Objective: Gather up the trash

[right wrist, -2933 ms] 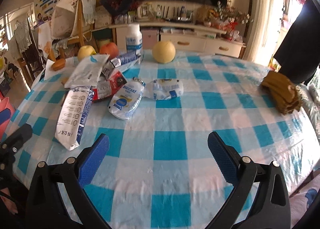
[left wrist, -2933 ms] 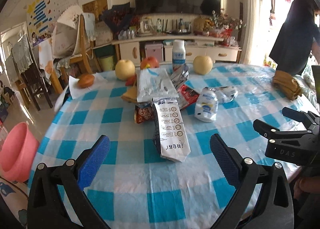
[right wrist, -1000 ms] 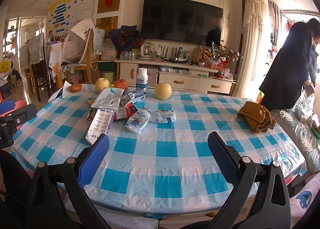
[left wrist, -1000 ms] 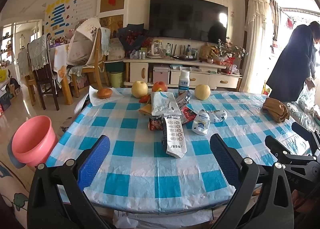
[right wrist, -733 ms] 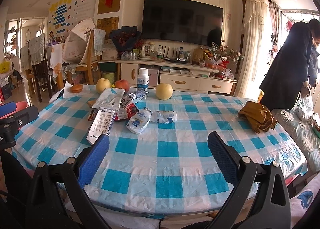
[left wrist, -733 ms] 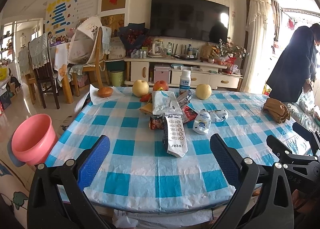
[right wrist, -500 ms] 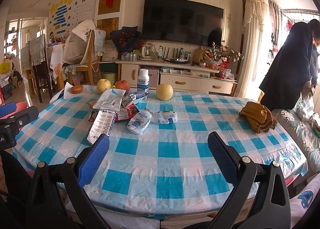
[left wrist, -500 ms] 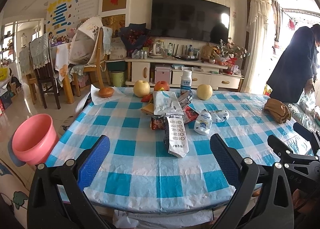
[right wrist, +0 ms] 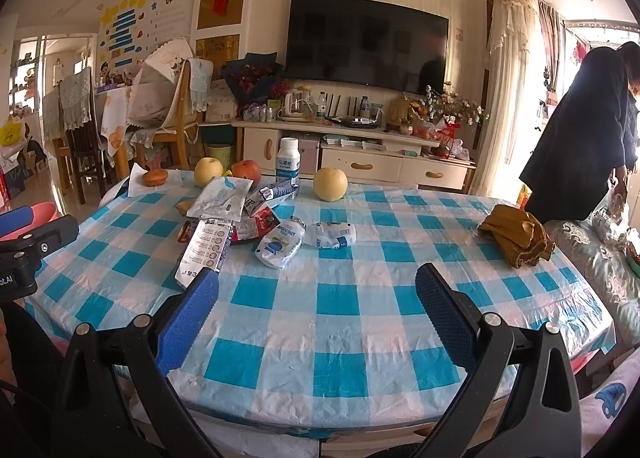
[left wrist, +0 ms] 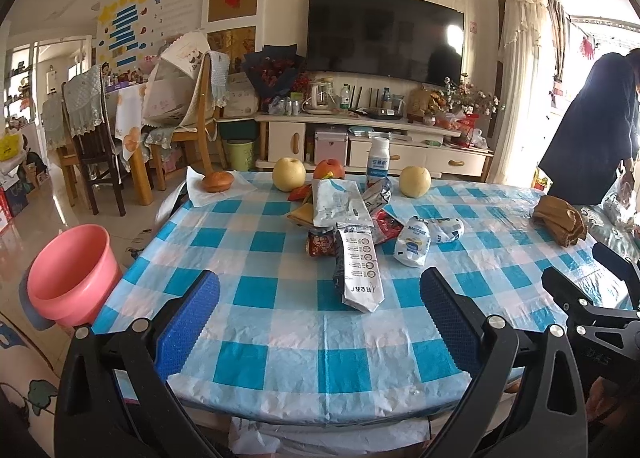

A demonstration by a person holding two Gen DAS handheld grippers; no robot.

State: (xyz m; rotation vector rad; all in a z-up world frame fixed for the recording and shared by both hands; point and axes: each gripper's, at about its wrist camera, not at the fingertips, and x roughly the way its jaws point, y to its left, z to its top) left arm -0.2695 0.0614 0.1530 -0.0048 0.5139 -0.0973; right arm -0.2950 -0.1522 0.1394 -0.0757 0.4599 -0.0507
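Observation:
Empty wrappers lie in a heap on the blue-checked tablecloth [left wrist: 280, 322]: a long white packet [left wrist: 359, 272], a flat white bag [left wrist: 337, 203], a red wrapper [left wrist: 387, 225] and two crumpled white pouches [left wrist: 413, 247] [left wrist: 447, 229]. The same heap shows in the right wrist view, with the long packet [right wrist: 205, 250] and the pouches [right wrist: 280, 248] [right wrist: 332, 235]. My left gripper [left wrist: 320, 314] hangs open over the table's near edge, short of the heap. My right gripper [right wrist: 317, 310] is open too, with nothing between its fingers.
A pink bucket [left wrist: 70, 276] stands on the floor left of the table. Pears [left wrist: 288, 174] [left wrist: 415, 182], an apple [left wrist: 329, 169], a white bottle [left wrist: 378, 162] and a bun on a napkin [left wrist: 218, 181] sit at the far side. A brown cloth [left wrist: 560, 220] lies right; a person [right wrist: 580, 138] stands beyond.
Both grippers have drawn back from the table since the oldest frames, so its whole top now shows. Over the last second the views barely shift. Both stay open.

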